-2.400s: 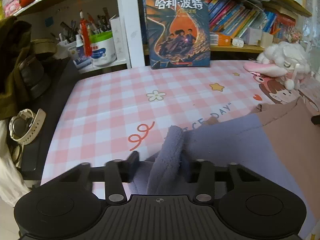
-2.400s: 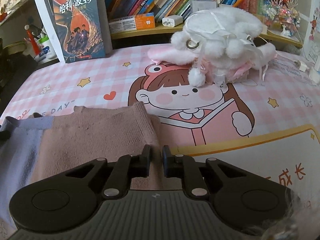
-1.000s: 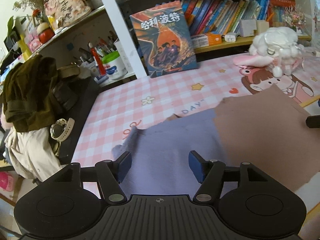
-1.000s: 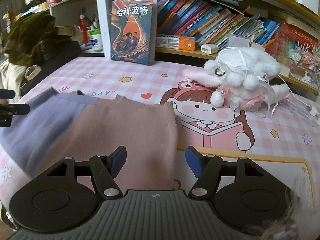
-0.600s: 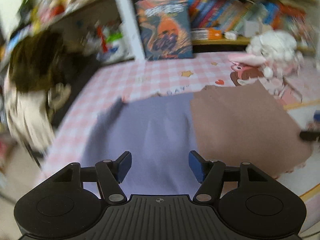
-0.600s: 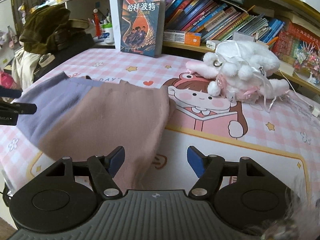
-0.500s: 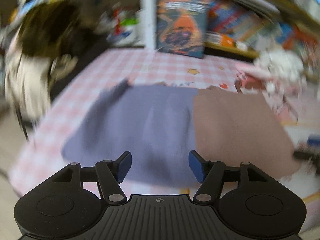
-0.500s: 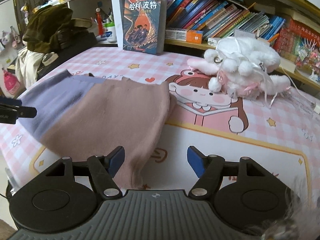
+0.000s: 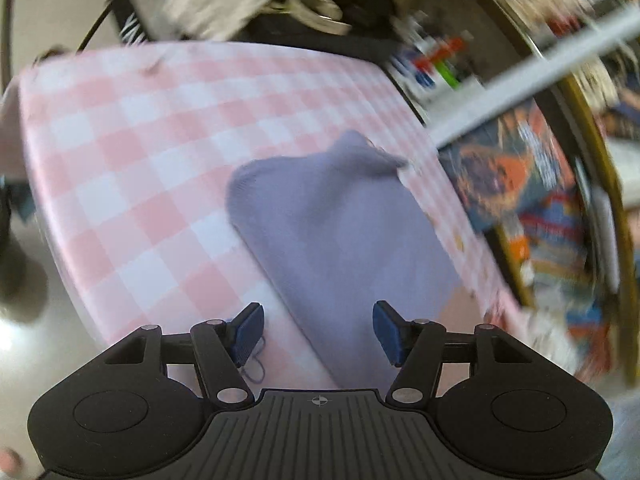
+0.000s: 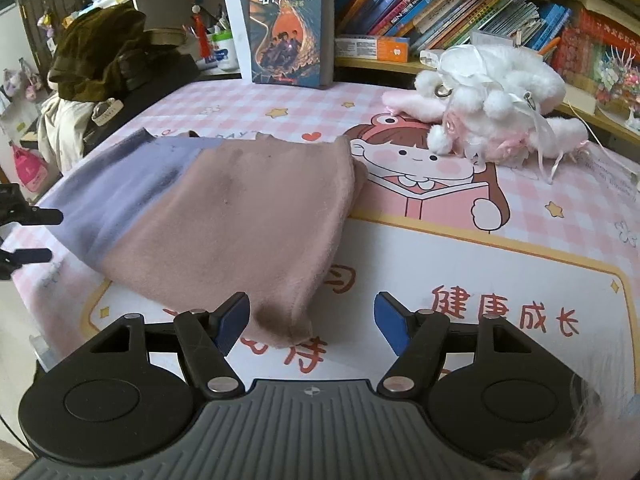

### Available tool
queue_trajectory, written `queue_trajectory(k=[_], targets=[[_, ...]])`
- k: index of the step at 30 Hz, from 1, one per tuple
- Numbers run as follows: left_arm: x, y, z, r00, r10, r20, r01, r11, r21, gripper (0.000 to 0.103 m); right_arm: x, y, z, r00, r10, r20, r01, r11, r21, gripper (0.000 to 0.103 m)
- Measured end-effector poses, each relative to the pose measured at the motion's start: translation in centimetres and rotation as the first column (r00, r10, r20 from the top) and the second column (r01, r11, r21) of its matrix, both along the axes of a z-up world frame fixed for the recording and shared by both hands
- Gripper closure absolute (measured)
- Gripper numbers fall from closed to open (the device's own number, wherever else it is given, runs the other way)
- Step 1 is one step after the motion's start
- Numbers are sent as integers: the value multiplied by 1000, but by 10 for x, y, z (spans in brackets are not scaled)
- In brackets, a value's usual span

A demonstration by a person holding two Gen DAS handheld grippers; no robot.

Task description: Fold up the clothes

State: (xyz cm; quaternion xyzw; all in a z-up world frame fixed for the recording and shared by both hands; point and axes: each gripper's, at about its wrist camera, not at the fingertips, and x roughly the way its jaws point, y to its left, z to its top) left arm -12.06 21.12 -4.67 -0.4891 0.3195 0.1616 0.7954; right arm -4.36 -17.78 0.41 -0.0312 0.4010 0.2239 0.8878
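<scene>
Lilac-and-pink knitted garment [image 10: 224, 216] was laid flat on the pink checked surface [image 10: 500, 280]; left gripper [image 9: 318, 330] and right gripper [image 10: 311, 318] were held released, so another fold or none could be judged due.

The left gripper [image 9: 318, 330] is black plastic; its base is a wide ribbed plate with a small white crosshair mark at the centre of its top edge, flanked by two rounded housings, each with a shallow round recess; from the housings run black linkage bars pinned with silver screw heads; each finger ends in a blue pad [image 9: 249, 330]; the right gripper [image 10: 312, 322] has the same build: ribbed dark grey plate with a crosshair mark, two round housings, black bars with silver screws, blue pads [image 10: 390, 324] at the tips; seen from the right wrist camera, the left gripper's fingers [image 10: 36, 256] show as thin black bars.
</scene>
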Motion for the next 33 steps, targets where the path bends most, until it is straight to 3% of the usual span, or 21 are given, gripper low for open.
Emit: queue_trajectory(k=[3, 5, 8, 12, 15, 17, 18, 19, 21, 23, 25, 28, 33], targets=[[-3, 16, -14, 995, 90, 38, -85, 989, -120, 59, 2, 1, -1, 999, -32, -24, 33, 999, 12, 41], [-4, 27, -23, 987, 151, 47, -140, 972, -190, 62, 5, 3, -2, 998, -49, -44, 50, 999, 20, 52], [2, 36, -29, 982, 181, 55, -164, 960, -226, 65, 7, 7, -2, 996, -69, -56, 70, 997, 22, 61], [12, 47, -33, 977, 201, 68, -178, 950, -255, 65, 16, 8, -2, 989, -124, -79, 127, 991, 34, 63], [18, 50, -35, 978, 195, 67, -173, 951, -256, 68, 24, 9, -5, 981, -161, -110, 168, 985, 50, 63], [21, 51, -35, 980, 189, 67, -166, 953, -253, 79, 30, 13, -9, 976, -174, -132, 183, 981, 56, 64], [20, 52, -35, 981, 181, 69, -159, 956, -247, 90, 33, 15, -11, 973, -179, -143, 189, 980, 56, 66], [20, 50, -30, 984, 154, 88, -132, 969, -210, 95, 35, 17, -13, 971, -182, -154, 192, 980, 57, 70], [22, 38, -5, 986, 38, 163, -32, 999, -43, 96, 38, 22, -18, 968, -182, -173, 194, 979, 57, 78], [23, 30, 16, 975, -68, 212, 48, 994, 96, 96, 38, 26, -19, 968, -183, -173, 194, 980, 47, 80], [24, 32, 18, 968, -98, 231, 77, 992, 98, 95, 39, 30, -19, 968, -186, -171, 195, 980, 39, 81], [29, 46, -4, 982, -56, 181, 59, 998, -12, 92, 41, 34, -19, 967, -191, -170, 199, 980, 31, 81], [36, 52, -24, 988, -35, 149, 48, 995, -83, 82, 43, 39, -21, 967, -194, -165, 199, 980, 19, 81]])
